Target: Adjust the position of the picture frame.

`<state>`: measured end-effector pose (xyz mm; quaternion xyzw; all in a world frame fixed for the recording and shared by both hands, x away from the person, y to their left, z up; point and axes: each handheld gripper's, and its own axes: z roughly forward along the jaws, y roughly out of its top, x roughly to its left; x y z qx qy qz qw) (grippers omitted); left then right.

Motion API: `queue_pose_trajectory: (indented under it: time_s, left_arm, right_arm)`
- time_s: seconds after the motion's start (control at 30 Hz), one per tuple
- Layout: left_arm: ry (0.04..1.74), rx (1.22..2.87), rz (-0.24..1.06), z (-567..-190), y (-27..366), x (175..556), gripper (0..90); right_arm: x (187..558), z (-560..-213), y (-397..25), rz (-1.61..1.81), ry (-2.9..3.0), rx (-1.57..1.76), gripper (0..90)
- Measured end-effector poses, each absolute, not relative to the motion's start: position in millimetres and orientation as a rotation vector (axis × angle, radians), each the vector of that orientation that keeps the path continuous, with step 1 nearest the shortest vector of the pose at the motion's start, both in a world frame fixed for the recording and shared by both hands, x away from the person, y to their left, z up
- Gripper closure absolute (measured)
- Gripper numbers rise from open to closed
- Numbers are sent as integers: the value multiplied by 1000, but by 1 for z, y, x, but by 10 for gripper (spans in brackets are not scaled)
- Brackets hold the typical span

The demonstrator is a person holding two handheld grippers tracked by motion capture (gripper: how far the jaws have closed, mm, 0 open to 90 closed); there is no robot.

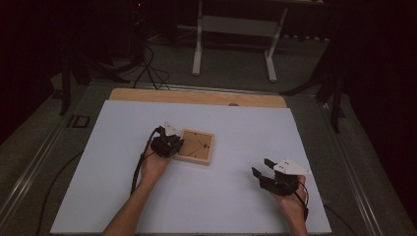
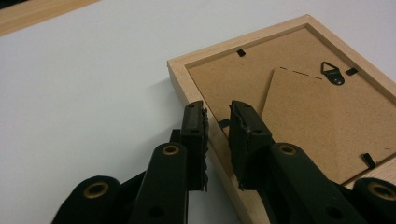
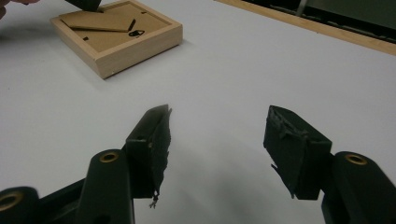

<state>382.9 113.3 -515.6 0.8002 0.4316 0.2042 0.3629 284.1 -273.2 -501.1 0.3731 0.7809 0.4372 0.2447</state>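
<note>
A light wooden picture frame (image 1: pixel 199 147) lies face down near the middle of the white sheet. Its brown backing board (image 2: pixel 299 107), with a black hanger hook (image 2: pixel 332 73), faces up. My left gripper (image 1: pixel 178 144) is at the frame's left side. Its jaws (image 2: pixel 217 112) stand close together, one outside the wooden rail and one over the backing, pinching that rail. My right gripper (image 1: pixel 260 166) rests open at the front right, well apart from the frame (image 3: pixel 116 35). Nothing lies between its wide-spread jaws (image 3: pixel 217 116).
The white sheet (image 1: pixel 236 123) covers the table, with a wooden strip (image 1: pixel 196 96) along its far edge. Beyond it stands a white table base (image 1: pixel 236 29) on a dark floor. Black cables (image 1: pixel 147 69) run at the far left.
</note>
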Motion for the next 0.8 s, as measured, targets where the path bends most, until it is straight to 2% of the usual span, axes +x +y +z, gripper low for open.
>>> queue_pose_trajectory:
  time_s: [0.8]
  left_arm:
    - [1153,2051,585,-514,109,370,802]
  right_arm:
    - [284,-501,-272,1191,2139,1014,406]
